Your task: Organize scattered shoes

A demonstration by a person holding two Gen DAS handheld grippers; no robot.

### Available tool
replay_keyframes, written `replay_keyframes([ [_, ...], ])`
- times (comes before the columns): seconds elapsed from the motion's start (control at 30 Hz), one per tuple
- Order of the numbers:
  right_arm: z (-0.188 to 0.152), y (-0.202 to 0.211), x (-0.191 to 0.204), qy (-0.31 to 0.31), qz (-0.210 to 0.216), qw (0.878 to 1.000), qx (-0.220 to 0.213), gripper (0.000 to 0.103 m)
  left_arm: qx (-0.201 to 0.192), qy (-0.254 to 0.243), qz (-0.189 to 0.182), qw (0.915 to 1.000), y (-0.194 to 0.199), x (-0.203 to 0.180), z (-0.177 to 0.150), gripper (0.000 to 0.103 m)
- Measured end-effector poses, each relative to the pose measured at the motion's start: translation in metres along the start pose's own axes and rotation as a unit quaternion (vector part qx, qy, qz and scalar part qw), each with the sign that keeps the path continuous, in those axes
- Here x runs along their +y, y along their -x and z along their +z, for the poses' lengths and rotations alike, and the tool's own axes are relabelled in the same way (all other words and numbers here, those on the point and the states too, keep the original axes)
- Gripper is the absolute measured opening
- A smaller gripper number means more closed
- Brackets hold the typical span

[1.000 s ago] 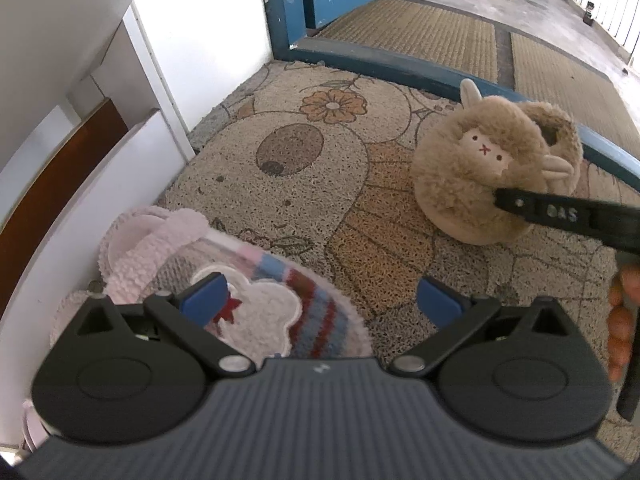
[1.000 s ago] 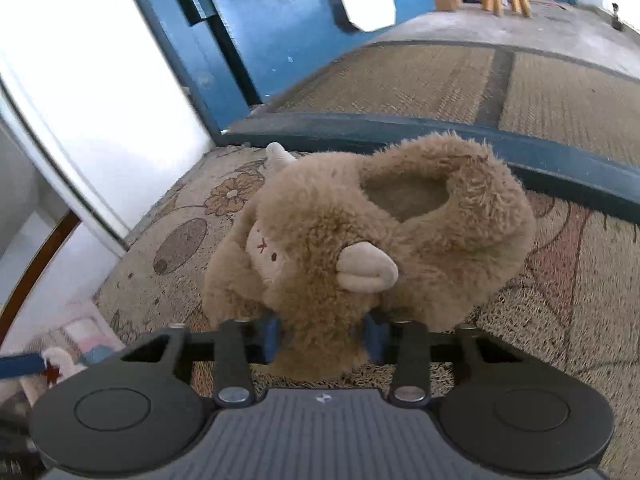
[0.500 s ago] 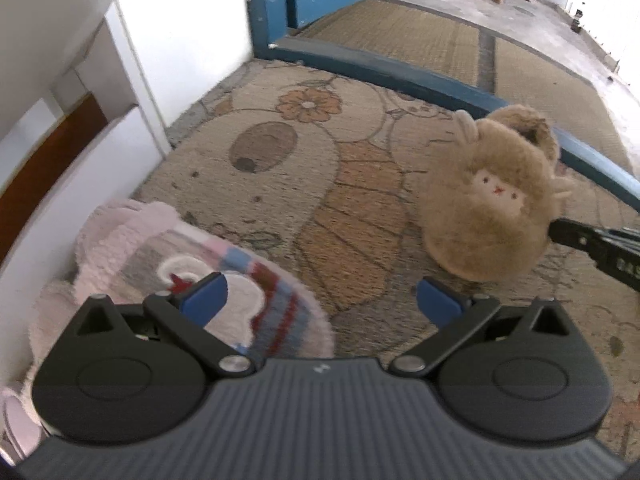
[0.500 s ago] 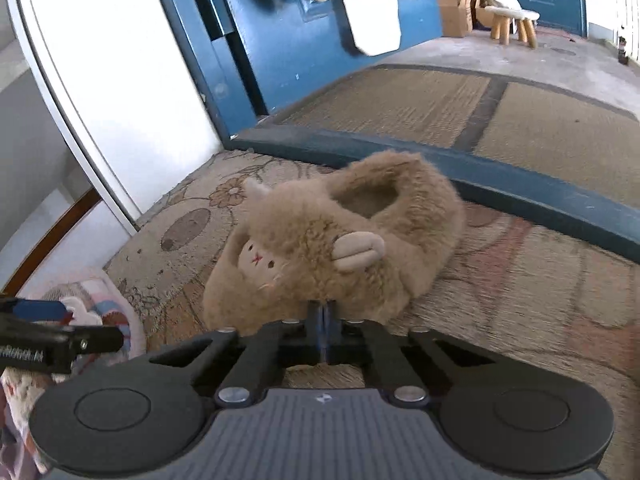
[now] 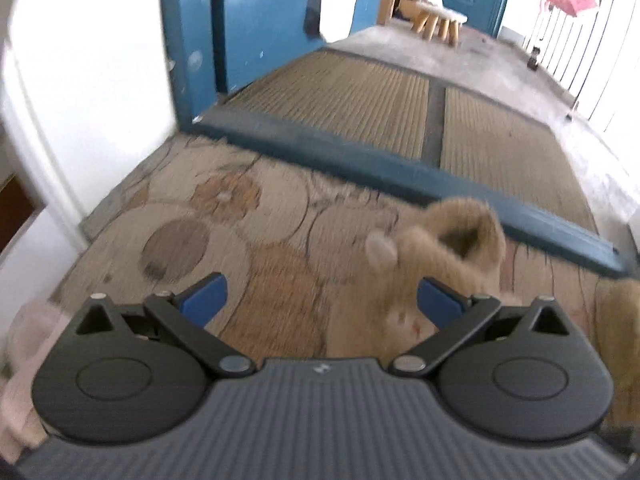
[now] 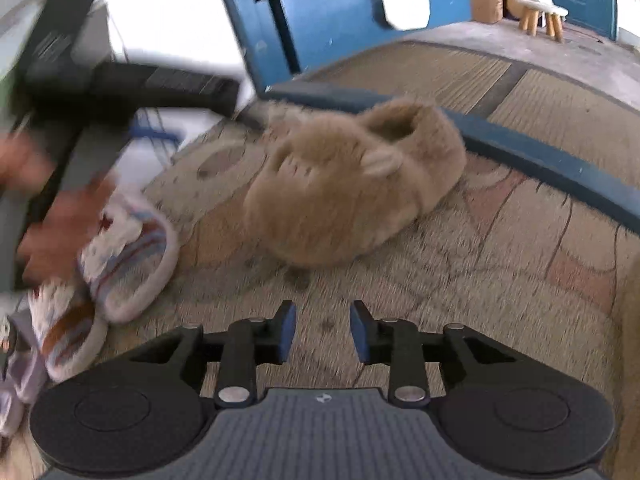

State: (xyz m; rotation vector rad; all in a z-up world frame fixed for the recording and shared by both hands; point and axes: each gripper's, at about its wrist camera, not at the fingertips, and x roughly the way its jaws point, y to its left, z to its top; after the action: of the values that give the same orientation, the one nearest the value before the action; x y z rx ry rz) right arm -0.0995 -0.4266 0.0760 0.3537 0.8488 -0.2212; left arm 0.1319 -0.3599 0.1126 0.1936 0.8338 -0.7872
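Note:
A fluffy brown animal-face slipper (image 6: 352, 188) lies on the patterned doormat (image 6: 500, 280), its opening toward the blue threshold. My right gripper (image 6: 324, 332) hangs in front of it, a little way back. Its jaws are opening and nothing is between them, only mat. In the left wrist view the same brown slipper (image 5: 440, 256) sits just beyond the right pad of my left gripper (image 5: 320, 300), which is wide open and empty. A pink-and-white striped slipper (image 6: 128, 256) lies at the mat's left, with a matching one (image 6: 68, 332) beside it.
A blue threshold strip (image 5: 400, 172) crosses behind the mat, with a ribbed mat (image 5: 360, 96) beyond it. A white wall (image 5: 100, 60) and a blue door frame (image 5: 188, 40) stand at left. Another brown fluffy shape (image 5: 616, 340) shows at the right edge. A hand (image 6: 52, 216) holds the left tool.
My right gripper let go of the brown slipper, drew back and its jaws now part. My left gripper swung right, away from the striped slipper and toward the brown one.

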Motion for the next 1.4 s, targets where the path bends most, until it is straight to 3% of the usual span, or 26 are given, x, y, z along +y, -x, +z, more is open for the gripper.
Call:
replay_keyframes([
  [0.23,-0.014,0.001,0.003,-0.009,0.004,1.000,0.018,0.038,0.009,0.027,-0.060,0.9978,-0.039,-0.017,0.012,0.103],
  [0.33,-0.014,0.001,0.003,-0.007,0.003,1.000,0.019,0.039,0.026,0.003,-0.037,0.9990,-0.056,-0.031,0.014,0.103],
  [0.43,-0.017,0.002,0.001,-0.011,0.004,1.000,0.022,0.040,0.026,-0.080,0.022,0.9962,-0.069,-0.055,0.004,0.102],
  [0.47,-0.019,0.002,0.001,-0.011,0.004,1.000,0.023,0.040,0.026,-0.102,0.036,0.9938,-0.072,-0.061,0.001,0.086],
  [0.5,-0.020,0.002,0.002,-0.011,0.004,1.000,0.024,0.041,0.025,-0.114,0.035,0.9926,-0.071,-0.063,0.000,0.057],
  [0.6,-0.025,0.000,0.002,-0.013,0.008,1.000,0.026,0.041,0.039,-0.122,0.032,0.9913,-0.062,-0.077,-0.001,0.034],
  [0.63,-0.026,0.000,0.002,-0.015,0.008,1.000,0.025,0.041,0.043,-0.118,0.034,0.9915,-0.059,-0.079,0.001,0.033],
  [0.77,-0.028,0.000,0.004,-0.020,0.010,1.000,0.019,0.041,0.078,-0.046,0.043,0.9949,-0.041,-0.071,0.005,0.029],
  [0.87,-0.025,0.001,0.010,-0.017,0.006,1.000,0.006,0.041,0.107,0.032,0.040,0.9929,-0.029,-0.053,0.005,0.027],
  [0.93,-0.024,0.000,0.014,-0.016,0.004,1.000,0.001,0.042,0.128,0.099,0.033,0.9863,-0.019,-0.036,0.002,0.027],
  [1.1,-0.021,-0.001,0.023,-0.012,-0.005,1.000,-0.015,0.048,0.135,0.203,0.010,0.9698,-0.001,-0.018,-0.020,0.028],
  [1.2,-0.014,-0.007,0.027,-0.013,-0.011,1.000,-0.017,0.048,0.129,0.235,0.000,0.9634,0.001,-0.011,-0.031,0.029],
  [1.4,-0.006,-0.035,0.036,0.008,-0.049,0.999,-0.002,0.051,0.107,0.193,0.003,0.9753,-0.001,-0.011,-0.035,0.031],
])
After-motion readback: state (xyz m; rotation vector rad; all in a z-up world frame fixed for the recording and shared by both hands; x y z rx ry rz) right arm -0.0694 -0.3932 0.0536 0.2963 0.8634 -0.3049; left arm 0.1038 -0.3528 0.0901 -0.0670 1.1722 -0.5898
